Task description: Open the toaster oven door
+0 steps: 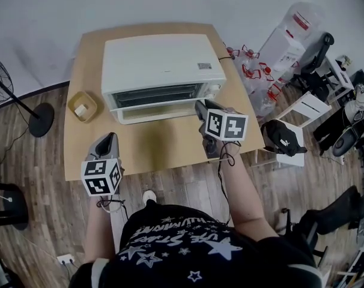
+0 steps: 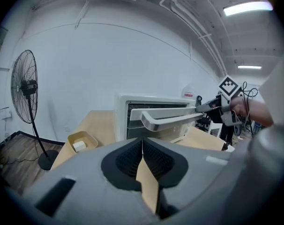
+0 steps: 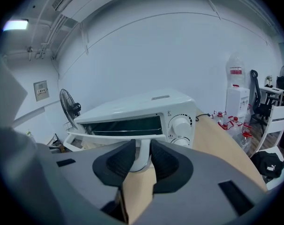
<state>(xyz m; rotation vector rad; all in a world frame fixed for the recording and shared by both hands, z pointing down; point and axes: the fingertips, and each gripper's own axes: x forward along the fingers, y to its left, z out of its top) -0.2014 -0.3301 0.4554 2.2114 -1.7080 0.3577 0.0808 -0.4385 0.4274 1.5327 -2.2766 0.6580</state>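
A white toaster oven [image 1: 164, 62] stands at the back of a wooden table [image 1: 164, 149]. Its glass door [image 1: 158, 110] hangs partly open, tilted out from the top. My right gripper [image 1: 200, 107] is at the right end of the door handle [image 3: 104, 138], and in the right gripper view the handle's end post sits between the pads with both pressed on it [image 3: 143, 143]. My left gripper [image 1: 110, 138] hovers over the table's front left, apart from the oven. Its pads [image 2: 132, 158] meet with nothing between them. From the left gripper view the handle [image 2: 172, 118] juts out toward me.
A small tan tray [image 1: 83, 107] holding a white block sits left of the oven. A standing fan [image 1: 5, 83] is on the floor at the left. Clear bags with red parts [image 1: 254, 71], a water bottle [image 1: 290, 29] and chairs [image 1: 302, 110] crowd the right side.
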